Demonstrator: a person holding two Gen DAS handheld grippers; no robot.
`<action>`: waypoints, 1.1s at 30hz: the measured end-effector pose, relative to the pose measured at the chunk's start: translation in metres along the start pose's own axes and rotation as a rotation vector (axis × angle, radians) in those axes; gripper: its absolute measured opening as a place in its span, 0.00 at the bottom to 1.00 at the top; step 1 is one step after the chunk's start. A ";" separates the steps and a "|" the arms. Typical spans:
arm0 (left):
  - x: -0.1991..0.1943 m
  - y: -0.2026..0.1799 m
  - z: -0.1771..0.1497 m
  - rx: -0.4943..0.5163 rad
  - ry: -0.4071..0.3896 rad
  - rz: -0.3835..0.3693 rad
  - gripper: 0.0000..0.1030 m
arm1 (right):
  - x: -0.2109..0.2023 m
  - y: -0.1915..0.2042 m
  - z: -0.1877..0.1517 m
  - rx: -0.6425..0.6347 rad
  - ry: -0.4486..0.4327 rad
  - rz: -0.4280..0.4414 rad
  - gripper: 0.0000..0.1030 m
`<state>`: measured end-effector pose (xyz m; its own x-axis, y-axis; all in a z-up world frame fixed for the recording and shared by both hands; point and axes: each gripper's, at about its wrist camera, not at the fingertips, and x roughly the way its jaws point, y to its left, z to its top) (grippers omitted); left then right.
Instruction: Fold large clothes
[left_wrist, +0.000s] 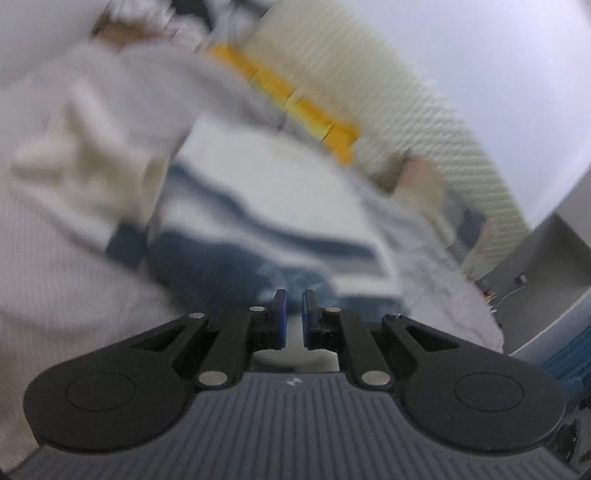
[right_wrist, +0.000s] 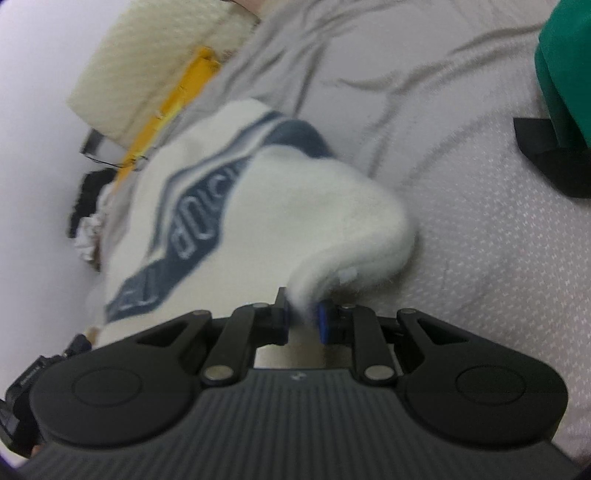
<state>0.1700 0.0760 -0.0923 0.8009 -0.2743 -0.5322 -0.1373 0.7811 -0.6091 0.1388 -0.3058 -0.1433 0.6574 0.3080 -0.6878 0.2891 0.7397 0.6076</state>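
Observation:
A cream sweater (right_wrist: 306, 206) with navy bands and pale lettering lies bunched on the bed. My right gripper (right_wrist: 304, 319) is shut on a thick folded edge of it, and the cloth bulges up from between the blue pads. In the left wrist view the same sweater (left_wrist: 266, 192) spreads out ahead, blurred, with a navy-cuffed sleeve (left_wrist: 125, 243) at the left. My left gripper (left_wrist: 294, 319) has its pads drawn to a narrow slit. Pale cloth shows in the slit and under the finger bases.
The bed is covered by a pale dotted sheet (right_wrist: 487, 240) with creases. A cream textured cushion (left_wrist: 388, 92) and a yellow strip (right_wrist: 177, 99) run along the far side by a white wall. A green item (right_wrist: 565, 66) on something black (right_wrist: 546, 155) sits at the right.

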 end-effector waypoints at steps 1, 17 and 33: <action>0.009 0.003 -0.002 -0.011 0.023 0.014 0.09 | 0.005 0.001 0.000 -0.002 0.001 -0.010 0.18; 0.064 0.000 -0.020 0.190 0.089 0.214 0.10 | 0.025 -0.007 0.005 -0.007 0.012 -0.070 0.24; -0.006 -0.077 -0.084 0.551 0.177 0.001 0.49 | -0.052 0.062 -0.042 -0.497 -0.066 -0.051 0.56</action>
<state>0.1268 -0.0296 -0.0917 0.6850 -0.3262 -0.6514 0.2238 0.9451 -0.2380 0.0938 -0.2512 -0.0868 0.6983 0.2376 -0.6752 -0.0343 0.9533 0.3001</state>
